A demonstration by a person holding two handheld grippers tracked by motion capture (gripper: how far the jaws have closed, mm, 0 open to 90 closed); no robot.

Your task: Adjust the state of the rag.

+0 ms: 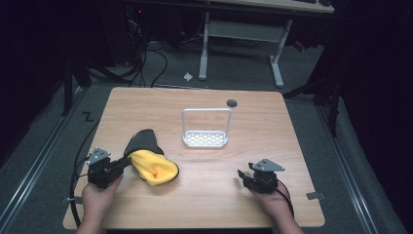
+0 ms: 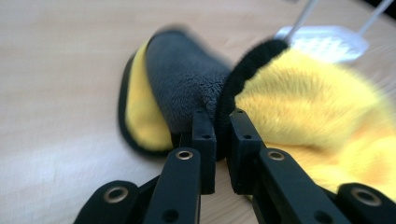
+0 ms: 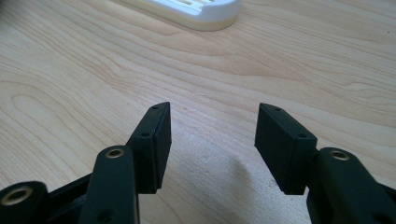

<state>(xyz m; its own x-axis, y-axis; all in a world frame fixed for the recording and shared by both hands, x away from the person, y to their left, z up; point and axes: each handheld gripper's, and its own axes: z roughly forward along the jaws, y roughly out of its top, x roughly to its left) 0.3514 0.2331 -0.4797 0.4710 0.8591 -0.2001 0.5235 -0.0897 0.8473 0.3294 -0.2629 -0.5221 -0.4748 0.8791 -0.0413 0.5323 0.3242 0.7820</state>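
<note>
A yellow and grey fluffy cloth (image 1: 152, 165) with a black hem lies crumpled on the left part of the wooden table (image 1: 219, 195). My left gripper (image 1: 127, 162) is at its left side. In the left gripper view the jaws (image 2: 223, 123) are shut on the black hem of the cloth (image 2: 303, 93), where the grey side folds over the yellow. My right gripper (image 1: 242, 174) rests low over bare wood at the front right, apart from the cloth. Its jaws (image 3: 212, 140) stand open with nothing between them.
A white rack (image 1: 205, 139) with a perforated base and a tall wire handle stands at the table's middle, beyond both grippers; its base (image 3: 196, 11) edges the top of the right gripper view. A dark round cap (image 1: 232, 103) sits near the far edge.
</note>
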